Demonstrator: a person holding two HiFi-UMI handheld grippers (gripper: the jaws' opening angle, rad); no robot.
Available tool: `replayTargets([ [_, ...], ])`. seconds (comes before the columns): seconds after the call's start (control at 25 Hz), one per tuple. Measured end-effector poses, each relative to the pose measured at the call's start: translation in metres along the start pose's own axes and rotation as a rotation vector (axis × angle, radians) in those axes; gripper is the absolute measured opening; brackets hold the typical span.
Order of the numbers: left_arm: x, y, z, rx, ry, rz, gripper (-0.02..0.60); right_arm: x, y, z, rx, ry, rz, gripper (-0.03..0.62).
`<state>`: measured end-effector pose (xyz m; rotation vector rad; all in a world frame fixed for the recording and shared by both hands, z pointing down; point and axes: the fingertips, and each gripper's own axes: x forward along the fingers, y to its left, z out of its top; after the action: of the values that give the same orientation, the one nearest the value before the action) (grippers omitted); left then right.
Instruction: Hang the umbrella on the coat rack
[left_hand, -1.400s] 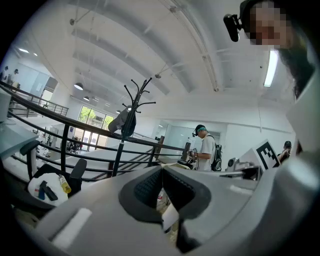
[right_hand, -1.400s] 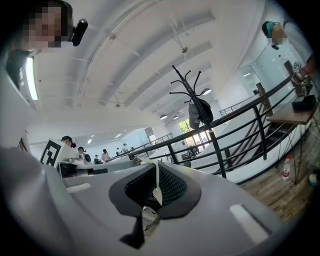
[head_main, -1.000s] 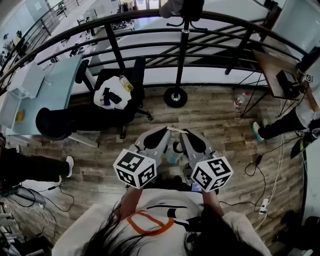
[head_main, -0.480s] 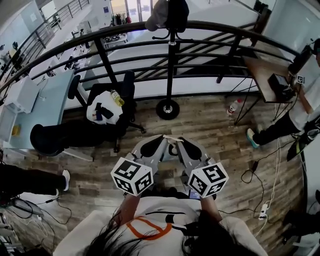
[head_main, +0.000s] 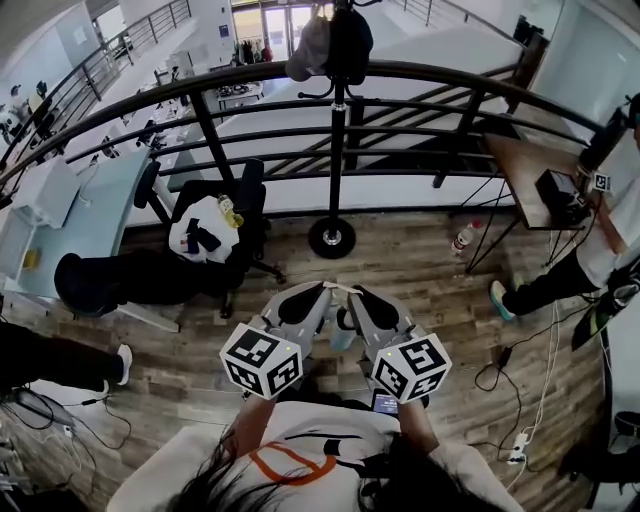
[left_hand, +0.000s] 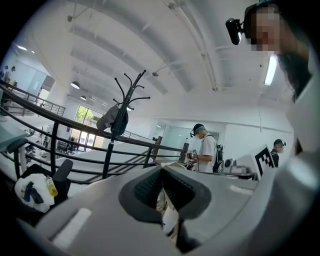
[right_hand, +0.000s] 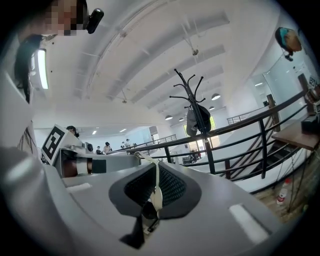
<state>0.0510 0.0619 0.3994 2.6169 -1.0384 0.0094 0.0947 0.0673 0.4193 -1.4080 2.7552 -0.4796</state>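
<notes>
**Desk:** Where is the umbrella?

**Me:** It is slung between my two tools. The left tongs (head_main: 324, 290) and the right tongs (head_main: 360, 292) are each pinched shut on its thin cream strap loop (right_hand: 156, 185), with their tips almost touching. I take the pale bluish shape (head_main: 340, 330) hanging under them to be the folded umbrella, but most of it is hidden.

**Desk:** Why two grips on one strap?

**Me:** My guess is that it holds the loop spread open, so it can drop over a prong instead of dangling flat.

**Desk:** And the rack?

**Me:** The tall black metal coat rack (head_main: 335, 130) stands ahead, in front of the curved black railing (head_main: 207, 135) and well apart from the tongs. Its round base sits on the wood-plank floor (head_main: 430, 270). A grey cap (head_main: 305, 50) and a dark garment (head_main: 350, 45) hang at the top, so I judge I need a free prong. Hanging has not begun, and closing the gap comes first.
</notes>
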Motion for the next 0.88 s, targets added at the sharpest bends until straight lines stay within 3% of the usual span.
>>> replayTargets([
  [0.44,0.029,0.04,0.02,-0.005,-0.012,0.013,0.002,0.047,-0.02,0.013,0.003,0.009,0.024,0.028],
  [0.88,0.087,0.154,0.057,-0.017,0.023,-0.065,0.0,0.172,-0.063,0.036,0.043,0.003,-0.054,0.028],
])
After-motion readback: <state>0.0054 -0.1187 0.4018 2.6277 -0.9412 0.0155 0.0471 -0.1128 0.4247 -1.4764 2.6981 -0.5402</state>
